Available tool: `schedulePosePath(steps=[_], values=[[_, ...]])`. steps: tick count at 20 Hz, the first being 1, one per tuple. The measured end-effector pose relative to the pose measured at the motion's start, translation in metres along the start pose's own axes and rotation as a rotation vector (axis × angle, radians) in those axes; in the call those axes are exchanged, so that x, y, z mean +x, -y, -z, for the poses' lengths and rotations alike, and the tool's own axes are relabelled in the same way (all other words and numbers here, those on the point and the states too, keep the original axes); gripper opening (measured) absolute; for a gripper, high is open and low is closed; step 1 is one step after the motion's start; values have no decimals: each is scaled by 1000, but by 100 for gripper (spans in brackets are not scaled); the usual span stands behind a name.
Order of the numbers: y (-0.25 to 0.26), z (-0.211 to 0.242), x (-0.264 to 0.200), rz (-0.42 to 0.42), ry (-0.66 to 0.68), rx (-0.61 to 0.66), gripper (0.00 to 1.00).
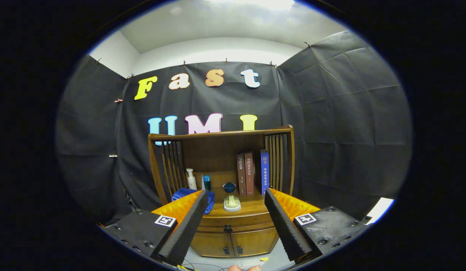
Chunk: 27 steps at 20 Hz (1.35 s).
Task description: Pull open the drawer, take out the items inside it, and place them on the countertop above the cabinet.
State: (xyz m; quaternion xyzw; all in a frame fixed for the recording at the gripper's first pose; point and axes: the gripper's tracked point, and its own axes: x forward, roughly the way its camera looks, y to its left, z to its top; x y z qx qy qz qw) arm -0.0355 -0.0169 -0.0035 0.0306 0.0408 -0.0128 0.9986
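Observation:
A wooden cabinet (233, 241) stands ahead against the black cloth wall. Its drawer (217, 227) is closed, with a dark knob (228, 228) at the middle, seen between my fingers. Below it are two small doors (233, 244). The countertop (251, 206) above the drawer carries a pale yellow item on a white dish (232, 203), a blue lidded cup (229, 187), a white bottle (191, 179), a teal bottle (207, 182) and a blue cloth (182, 194). My gripper (236, 222) is open, some way short of the cabinet, with nothing between its fingers.
Three books (252, 173) stand upright at the right of the countertop, under the cabinet's top shelf (221, 134). Slatted wooden sides (280, 162) close in the countertop left and right. A pale floor (270, 259) lies before the cabinet. Fingertips of a person (245, 268) show below.

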Motion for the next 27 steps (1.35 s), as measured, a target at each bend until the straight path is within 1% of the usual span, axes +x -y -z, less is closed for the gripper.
schedulePosePath(steps=[2, 3, 6, 9, 15, 23, 27], values=[[3, 4, -5, -3, -8, -19, 99], [5, 2, -6, 11, -2, -15, 99], [3, 9, -6, -1, -8, 0, 99], [8, 14, -4, 11, -16, -4, 99], [5, 16, -6, 10, -16, -6, 99], [-16, 23, -14, -30, -14, -22, 99], [-15, 23, -15, -31, -11, -20, 99]])
